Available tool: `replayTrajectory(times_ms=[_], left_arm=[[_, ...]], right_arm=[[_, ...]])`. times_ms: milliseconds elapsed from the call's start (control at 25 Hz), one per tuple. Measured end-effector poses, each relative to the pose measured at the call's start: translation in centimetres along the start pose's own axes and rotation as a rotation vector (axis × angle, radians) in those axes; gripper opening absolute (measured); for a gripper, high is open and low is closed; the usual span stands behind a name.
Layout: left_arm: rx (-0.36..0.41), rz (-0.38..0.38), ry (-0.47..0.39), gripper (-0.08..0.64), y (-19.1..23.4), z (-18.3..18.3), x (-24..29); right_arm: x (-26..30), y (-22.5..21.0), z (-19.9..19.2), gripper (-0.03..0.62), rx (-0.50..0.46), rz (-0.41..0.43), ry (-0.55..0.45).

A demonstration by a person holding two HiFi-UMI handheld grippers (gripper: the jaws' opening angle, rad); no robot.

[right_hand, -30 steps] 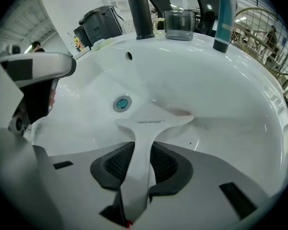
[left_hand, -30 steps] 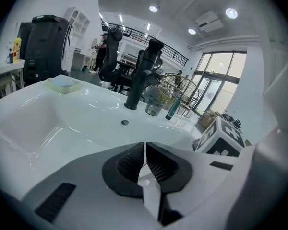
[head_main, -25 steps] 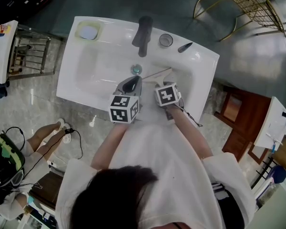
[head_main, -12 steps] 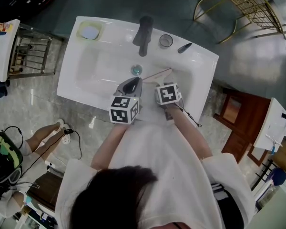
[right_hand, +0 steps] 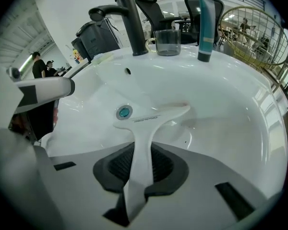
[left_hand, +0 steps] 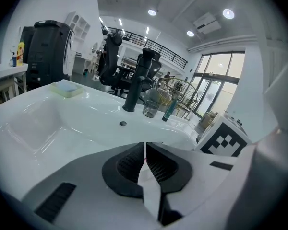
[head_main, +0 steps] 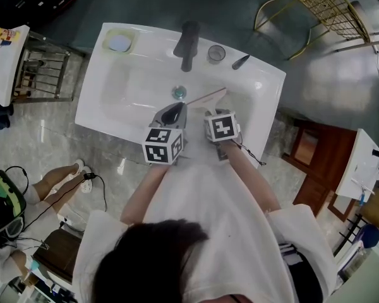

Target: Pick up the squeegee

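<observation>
Right gripper (right_hand: 141, 166): jaws have just been closing and now clamp the white handle of the squeegee (right_hand: 144, 128). The handle runs straight up between the pads. The gripper points steeply down into the sink (head_main: 114, 100).

Squeegee location, head view: in the basin, with the blade head at 3 o'clock of the drain (head_main: 179, 93) and just beside it. The handle tails back toward 6 o'clock into the right gripper (head_main: 211, 113). Can't tell if the head is off the basin floor.

Left gripper (left_hand: 145, 164): jaws together, only a thin slit between the pads, nothing gripped. In the head view it sits at 9 o'clock of the right one (head_main: 172, 111), over the front of the basin and apart from the squeegee.

Deck: black faucet (head_main: 187, 43) at 12 o'clock of the drain. Glass (head_main: 216, 53) at 3 o'clock of the faucet, with the tube (head_main: 241, 62) beyond it. Soap dish (head_main: 119, 42) at 9 o'clock.
</observation>
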State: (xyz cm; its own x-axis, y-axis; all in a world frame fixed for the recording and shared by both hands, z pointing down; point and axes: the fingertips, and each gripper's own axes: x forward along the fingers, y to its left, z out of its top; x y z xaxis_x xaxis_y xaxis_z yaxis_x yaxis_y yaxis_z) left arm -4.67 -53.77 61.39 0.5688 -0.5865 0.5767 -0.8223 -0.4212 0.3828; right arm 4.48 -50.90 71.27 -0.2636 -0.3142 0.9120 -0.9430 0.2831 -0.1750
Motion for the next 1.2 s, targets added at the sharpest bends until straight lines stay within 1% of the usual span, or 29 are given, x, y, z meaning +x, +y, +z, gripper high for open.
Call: replayTrajectory(times_ms=[200, 320, 480, 840, 1040, 1200], left_arm=[[0.001, 0.013, -0.023, 0.038, -0.8, 0.2, -0.8], [-0.001, 0.019, -0.034, 0.038, -1.1, 0.1, -1.3], [-0.002, 0.02, -0.049, 0.038, -1.7, -0.2, -2.0], [0.022, 0.003, -0.091, 0.038, -3.5, 0.0, -3.0], [0.079, -0.004, -0.125, 0.038, -4.5, 1.1, -3.2], [0.068, -0.027, -0.165, 0.038, -5.4, 2.5, -3.7]], right_arm=[[-1.9, 0.8, 0.4, 0.069, 0.015, 0.027, -0.046], [-3.0, 0.8, 1.1, 0.069, -0.005, 0.011, -0.095], [-4.3, 1.4, 1.6, 0.069, -0.012, 0.022, -0.157], [-9.0, 1.2, 3.9, 0.067, -0.042, -0.006, -0.326], [-12.0, 0.5, 5.3, 0.067, -0.042, -0.03, -0.42], [-14.2, 0.4, 6.1, 0.066, -0.036, -0.047, -0.504]])
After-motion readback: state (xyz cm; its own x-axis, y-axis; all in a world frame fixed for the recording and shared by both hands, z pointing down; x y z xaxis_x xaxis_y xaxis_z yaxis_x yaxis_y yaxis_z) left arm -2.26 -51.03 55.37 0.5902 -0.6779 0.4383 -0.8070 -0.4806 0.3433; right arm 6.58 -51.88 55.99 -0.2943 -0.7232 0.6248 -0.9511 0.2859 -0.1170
